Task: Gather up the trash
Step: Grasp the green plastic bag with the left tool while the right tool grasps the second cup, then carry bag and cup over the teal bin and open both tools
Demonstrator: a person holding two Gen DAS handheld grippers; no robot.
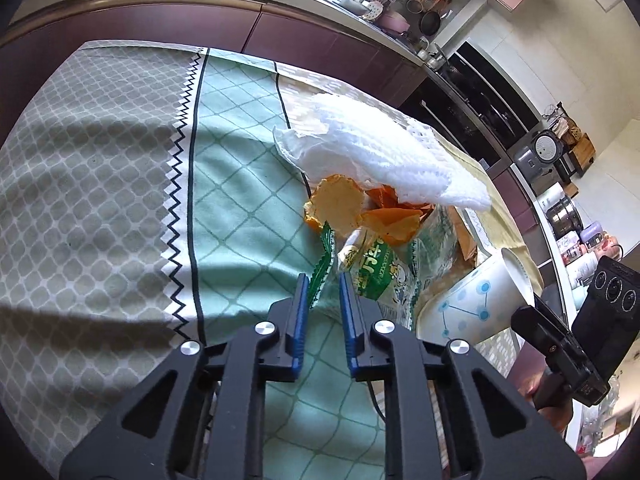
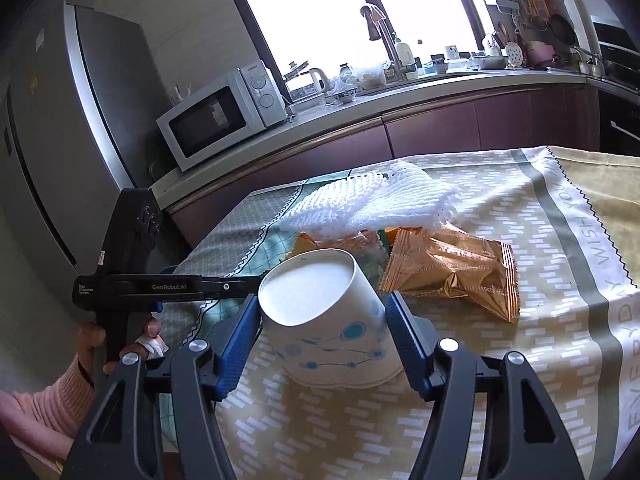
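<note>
Trash sits uncollected mid-table: right gripper [image 2: 322, 316] spread wide around the tipped paper cup [image 2: 328, 320], left gripper [image 1: 324, 300] narrowly parted at the green wrapper [image 1: 322, 272].

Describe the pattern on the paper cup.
The cup is white with blue dots joined by thin lines; it shows best in the right wrist view.
</note>
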